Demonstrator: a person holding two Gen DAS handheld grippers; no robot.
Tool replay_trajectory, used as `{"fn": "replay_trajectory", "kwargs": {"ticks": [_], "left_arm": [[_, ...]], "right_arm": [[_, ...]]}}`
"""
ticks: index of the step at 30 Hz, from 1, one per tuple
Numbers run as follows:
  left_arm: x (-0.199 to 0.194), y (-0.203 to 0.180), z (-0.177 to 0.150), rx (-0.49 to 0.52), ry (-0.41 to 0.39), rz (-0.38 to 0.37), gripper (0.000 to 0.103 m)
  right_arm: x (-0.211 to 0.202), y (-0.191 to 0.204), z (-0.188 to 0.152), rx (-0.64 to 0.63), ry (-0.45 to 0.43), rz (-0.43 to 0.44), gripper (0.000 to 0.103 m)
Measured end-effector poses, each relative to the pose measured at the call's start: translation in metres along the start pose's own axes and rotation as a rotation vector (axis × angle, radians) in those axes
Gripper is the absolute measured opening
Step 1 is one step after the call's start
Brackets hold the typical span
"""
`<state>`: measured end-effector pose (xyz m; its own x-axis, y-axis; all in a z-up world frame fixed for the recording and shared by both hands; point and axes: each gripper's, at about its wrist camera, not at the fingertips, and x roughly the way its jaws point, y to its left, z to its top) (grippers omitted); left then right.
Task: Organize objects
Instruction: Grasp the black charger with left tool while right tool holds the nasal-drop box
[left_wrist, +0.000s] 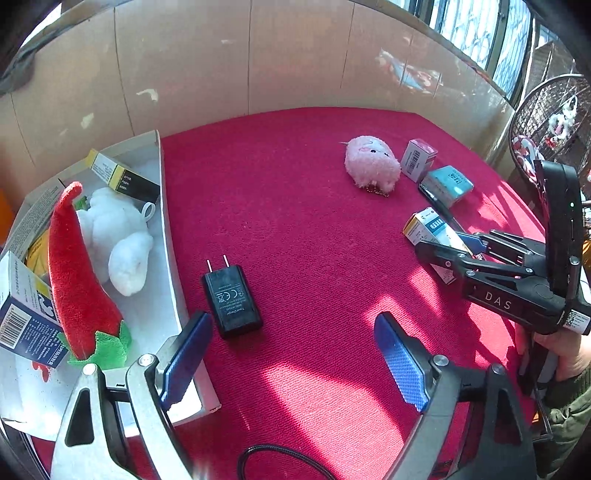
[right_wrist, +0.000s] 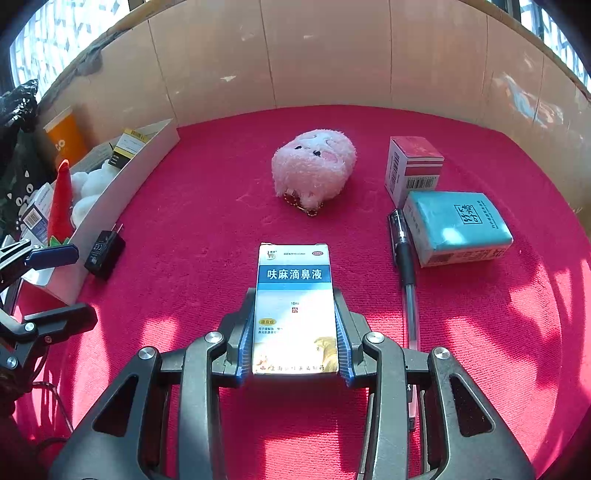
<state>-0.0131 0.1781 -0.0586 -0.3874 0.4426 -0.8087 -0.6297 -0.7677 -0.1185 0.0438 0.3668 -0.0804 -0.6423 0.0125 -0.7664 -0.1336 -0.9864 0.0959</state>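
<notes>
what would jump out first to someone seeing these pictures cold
The bright red cloth over the table, and the right gripper shut on a white and blue medicine box at its middle. Beyond it sits a fluffy pink toy. At the left edge a white tray holds a red plush chili, with a black charger on the cloth beside it and the open left gripper near.

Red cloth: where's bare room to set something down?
Free: the wide middle of the red cloth, between black charger and pink plush, and the far strip behind the plush. Crowded: the right cluster, red-white box, teal pack, pen, and the white tray.
</notes>
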Motion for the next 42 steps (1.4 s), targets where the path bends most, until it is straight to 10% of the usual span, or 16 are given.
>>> {"fn": "replay_trajectory", "kwargs": {"ticks": [5, 25, 28, 32, 42], "left_arm": [[0.010, -0.006, -0.005, -0.017, 0.031, -0.050, 0.090], [0.043, 0.009, 0.014, -0.048, 0.040, 0.200, 0.082], [0.049, 0.000, 0.014, -0.010, 0.025, 0.224, 0.077], [0.045, -0.006, 0.012, 0.018, 0.008, 0.168, 0.030], [0.009, -0.021, 0.012, 0.092, -0.105, 0.164, 0.029]], "right_arm": [[0.001, -0.002, 0.000, 0.003, -0.001, 0.002, 0.036], [0.002, -0.005, -0.001, 0.009, -0.003, 0.007, 0.036], [0.003, -0.004, -0.001, 0.006, -0.002, 0.005, 0.036], [0.002, -0.003, 0.000, 0.004, -0.004, 0.004, 0.036], [-0.025, 0.007, -0.003, -0.015, -0.073, -0.018, 0.036]]}}
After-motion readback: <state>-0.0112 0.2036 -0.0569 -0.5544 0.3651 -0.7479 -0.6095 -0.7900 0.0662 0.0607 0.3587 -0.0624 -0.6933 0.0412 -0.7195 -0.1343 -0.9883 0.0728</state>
